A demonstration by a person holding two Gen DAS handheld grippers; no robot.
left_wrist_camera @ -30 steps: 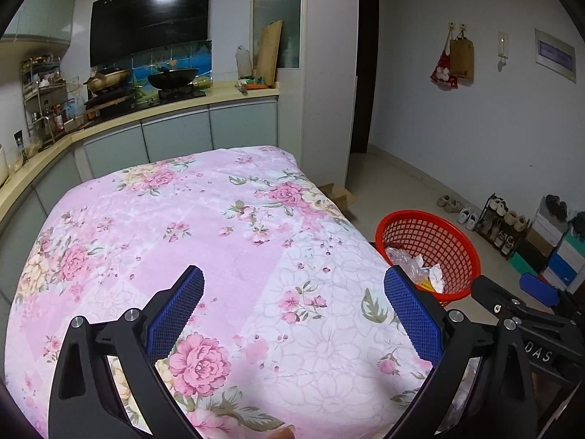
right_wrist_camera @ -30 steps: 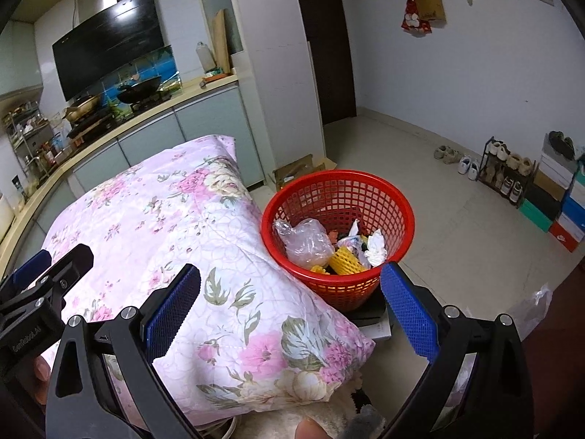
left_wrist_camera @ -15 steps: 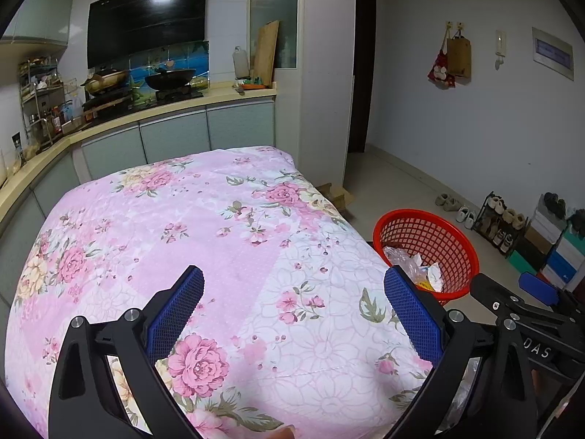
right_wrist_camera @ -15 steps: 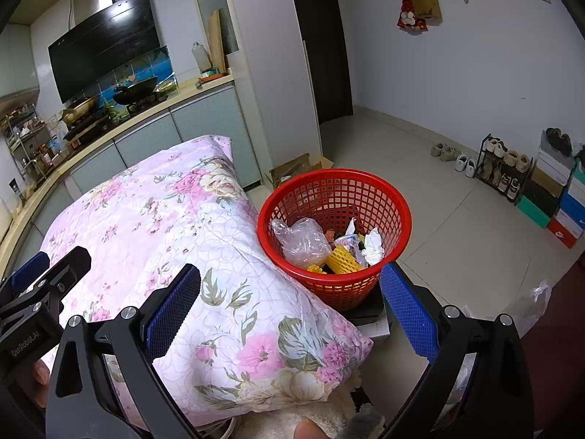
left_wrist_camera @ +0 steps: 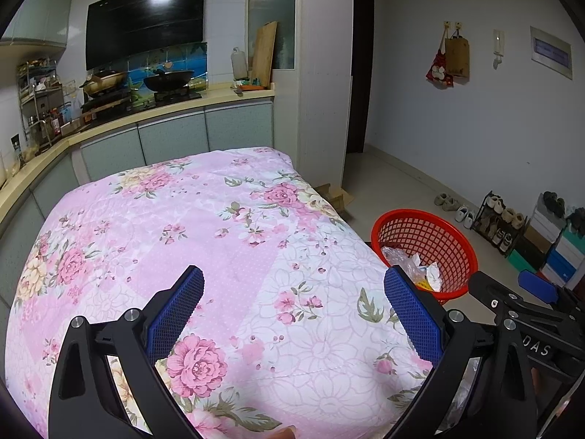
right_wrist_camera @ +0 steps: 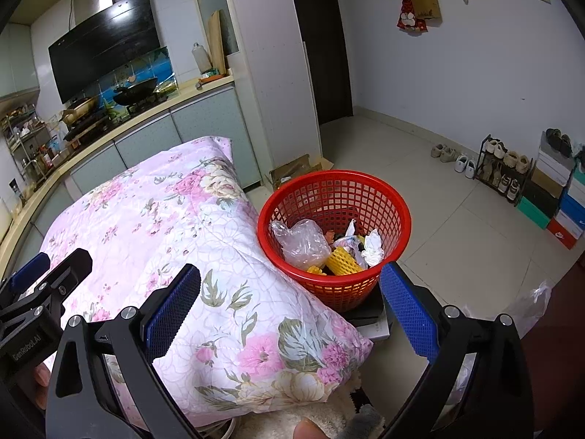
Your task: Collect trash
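A red mesh basket (right_wrist_camera: 387, 197) stands on the floor beside the quilt-covered table. It holds trash: a crumpled clear plastic bag (right_wrist_camera: 303, 241), yellow foam netting (right_wrist_camera: 343, 260) and white crumpled paper (right_wrist_camera: 372, 248). The basket also shows in the left wrist view (left_wrist_camera: 449, 245). My left gripper (left_wrist_camera: 292, 305) is open and empty above the pink floral quilt (left_wrist_camera: 204, 241). My right gripper (right_wrist_camera: 289, 303) is open and empty, near the quilt's corner and the basket's near rim.
A kitchen counter (left_wrist_camera: 164, 109) with woks runs behind the table. A shoe rack (right_wrist_camera: 504, 168) and stacked shoe boxes (right_wrist_camera: 559, 197) line the right wall. A flattened cardboard box (right_wrist_camera: 296, 172) lies on the tiled floor. A clear plastic bag (right_wrist_camera: 533, 296) lies at right.
Both views have shifted slightly; the basket sits a little lower and further left in each. Both grippers stay open and empty.
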